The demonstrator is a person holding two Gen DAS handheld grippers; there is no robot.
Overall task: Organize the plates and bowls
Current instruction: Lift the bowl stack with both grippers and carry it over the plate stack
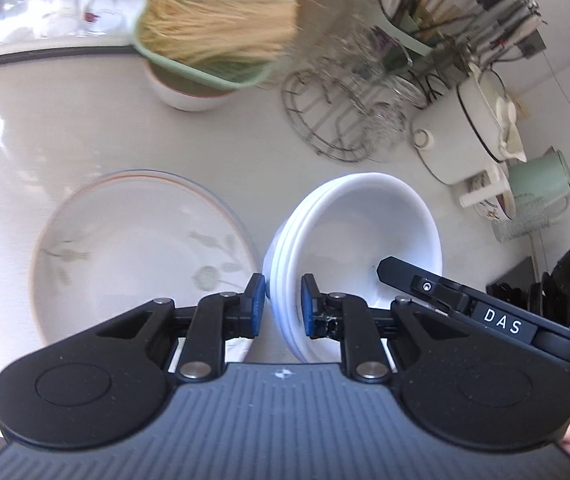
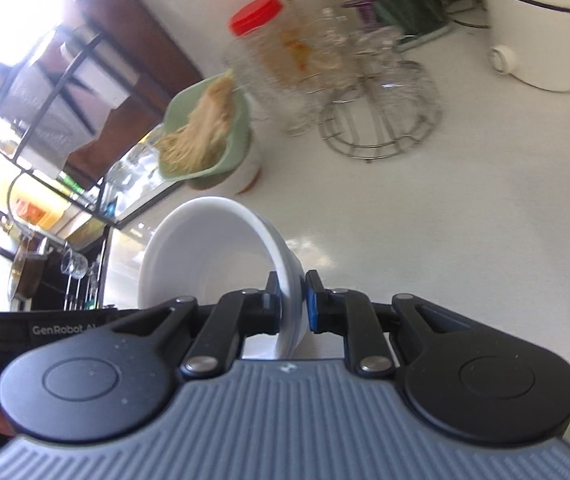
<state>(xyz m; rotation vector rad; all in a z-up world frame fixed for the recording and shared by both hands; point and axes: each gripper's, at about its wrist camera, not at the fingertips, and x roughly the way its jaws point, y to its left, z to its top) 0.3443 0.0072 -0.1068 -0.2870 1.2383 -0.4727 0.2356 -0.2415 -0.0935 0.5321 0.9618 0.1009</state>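
In the left wrist view my left gripper (image 1: 283,304) is shut on the near rim of a stack of white bowls (image 1: 361,232), held tilted above the white counter. A floral plate (image 1: 133,256) with an orange rim lies to its left, on top of another plate. The right gripper's finger (image 1: 413,284) reaches in over the stack's right rim. In the right wrist view my right gripper (image 2: 292,304) is shut on the rim of a white bowl (image 2: 213,252), held tilted; its blue pads (image 2: 312,308) press the wall.
A green strainer of noodles (image 1: 213,32) sits on a white bowl (image 1: 189,96) at the back. A wire rack with glasses (image 1: 349,120), a knife and utensil holder (image 1: 457,20), a white pot (image 1: 481,116) and a green jug (image 1: 541,184) stand to the right. A red-lidded jar (image 2: 269,40) stands behind.
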